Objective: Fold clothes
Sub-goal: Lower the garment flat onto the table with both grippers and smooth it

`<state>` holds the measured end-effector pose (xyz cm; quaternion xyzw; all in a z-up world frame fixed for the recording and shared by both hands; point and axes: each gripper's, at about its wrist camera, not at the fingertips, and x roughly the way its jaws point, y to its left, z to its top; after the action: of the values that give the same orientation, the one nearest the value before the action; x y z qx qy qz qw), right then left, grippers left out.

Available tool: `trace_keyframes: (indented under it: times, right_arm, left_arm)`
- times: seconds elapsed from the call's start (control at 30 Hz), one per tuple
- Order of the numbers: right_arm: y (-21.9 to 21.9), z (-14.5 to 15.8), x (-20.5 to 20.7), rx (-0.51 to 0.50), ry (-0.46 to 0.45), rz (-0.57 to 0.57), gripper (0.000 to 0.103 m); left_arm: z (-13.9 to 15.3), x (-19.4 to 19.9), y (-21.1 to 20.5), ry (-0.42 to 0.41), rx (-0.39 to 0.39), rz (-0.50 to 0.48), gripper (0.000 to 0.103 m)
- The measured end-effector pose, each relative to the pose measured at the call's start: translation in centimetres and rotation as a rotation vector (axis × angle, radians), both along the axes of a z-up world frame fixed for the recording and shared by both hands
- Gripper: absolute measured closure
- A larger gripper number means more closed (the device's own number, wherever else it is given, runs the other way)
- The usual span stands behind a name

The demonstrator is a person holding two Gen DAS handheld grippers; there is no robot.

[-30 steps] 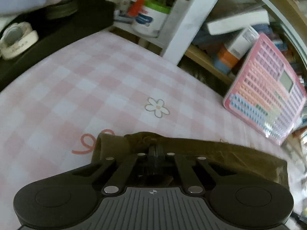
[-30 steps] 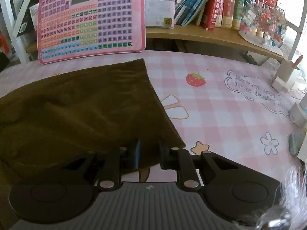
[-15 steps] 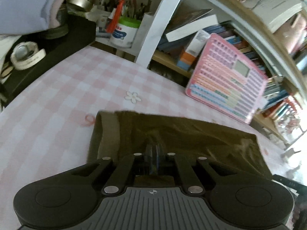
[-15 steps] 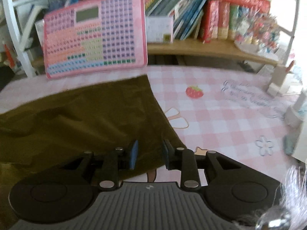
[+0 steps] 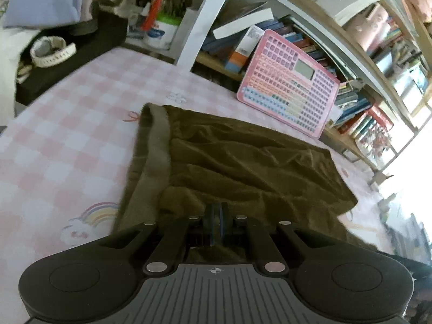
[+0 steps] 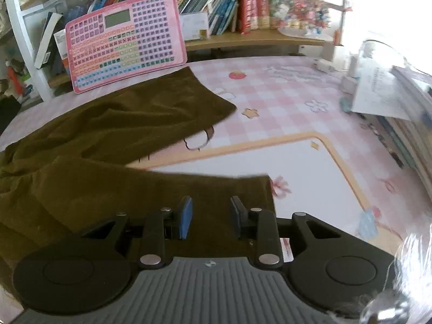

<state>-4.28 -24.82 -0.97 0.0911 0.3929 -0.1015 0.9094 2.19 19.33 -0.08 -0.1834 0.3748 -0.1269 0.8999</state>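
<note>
A dark olive-brown pair of shorts [image 5: 243, 159] lies on the pink checked table cover [image 5: 67, 140], its waistband [image 5: 156, 145] on the left. My left gripper [image 5: 216, 216] is shut on a bunched fold of the shorts near the waistband. In the right wrist view the shorts [image 6: 121, 124] spread to the left, with one leg end lying flat in front. My right gripper [image 6: 210, 210] is open above that leg end, holding nothing.
A pink keypad toy [image 6: 124, 46] leans on the bookshelf behind the shorts. Books and papers [image 6: 399, 97] are stacked at the right. A white watch [image 5: 51, 51] lies on a black stand at the far left, near a pen pot [image 5: 162, 29].
Both grippers have pulled back toward the near edge. The left one drags the cloth with it; the right one has opened wider and let go, leaving a leg end flat.
</note>
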Motion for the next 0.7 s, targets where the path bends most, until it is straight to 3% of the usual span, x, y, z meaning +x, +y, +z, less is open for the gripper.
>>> trace_keyframes:
  times: [0.13,0.3,0.57,0.7]
  right_arm:
    - [0.9,-0.3,-3.2,-0.033,0.005,-0.046,0.075]
    - [0.6,-0.4,-4.7,-0.028,0.0,-0.137,0.075]
    - [-1.2,-0.6,-0.6,-0.04,-0.006,-0.115,0.076]
    - [-2.6,-1.8,1.8,-0.001,0.039,-0.106,0.083]
  left_arm:
    - [-0.7,-2.2,1.1,-0.013,0.014,-0.016,0.097]
    - [-2.1,-4.0,1.9,0.026,0.021,-0.003,0.097]
    - [-2.0,-5.3,3.4,0.044,-0.011,0.1,0.097]
    - [-2.2,-5.5,2.9,0.061,-0.046,0.145,0.097]
